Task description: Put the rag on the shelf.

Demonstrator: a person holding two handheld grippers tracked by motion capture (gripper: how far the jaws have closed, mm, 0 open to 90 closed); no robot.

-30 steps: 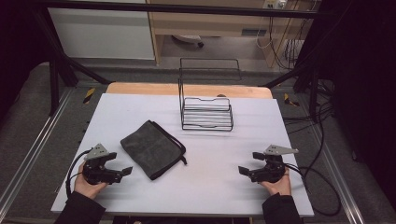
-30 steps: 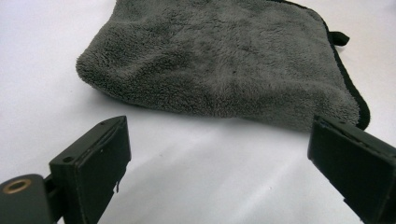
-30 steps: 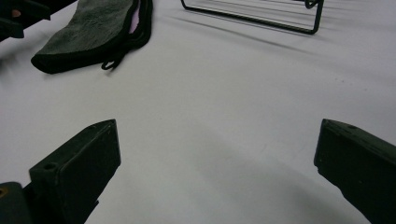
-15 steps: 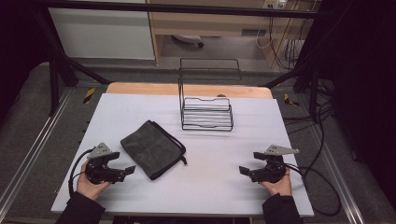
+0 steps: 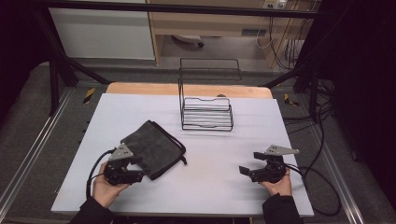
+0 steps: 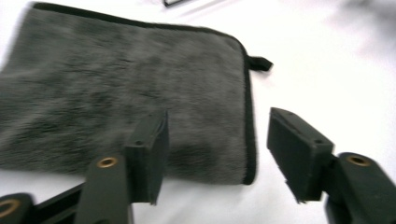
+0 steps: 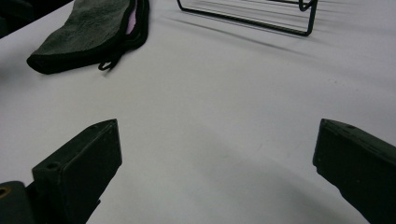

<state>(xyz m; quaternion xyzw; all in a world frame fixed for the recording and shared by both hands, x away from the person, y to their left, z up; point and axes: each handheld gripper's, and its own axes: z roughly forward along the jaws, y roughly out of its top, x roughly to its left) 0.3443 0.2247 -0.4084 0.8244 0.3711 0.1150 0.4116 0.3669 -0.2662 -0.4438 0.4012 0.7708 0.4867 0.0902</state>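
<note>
Grey towel, soft and limp, is best pinched at its bound corner; left gripper jaws are spread, right gripper jaws likewise.

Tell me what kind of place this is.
Probably a lab or recording workspace rather than a home: a white-topped table ringed by a dark metal frame, loose cables on a carpeted floor, and a person's hand-held left gripper by a folded grey cloth.

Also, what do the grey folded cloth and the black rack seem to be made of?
The folded cloth looks like plush microfibre or terry: fuzzy matte grey pile with a black stitched edge. The rack looks like thin metal wire, coated or painted black: slim bent rods.
</note>
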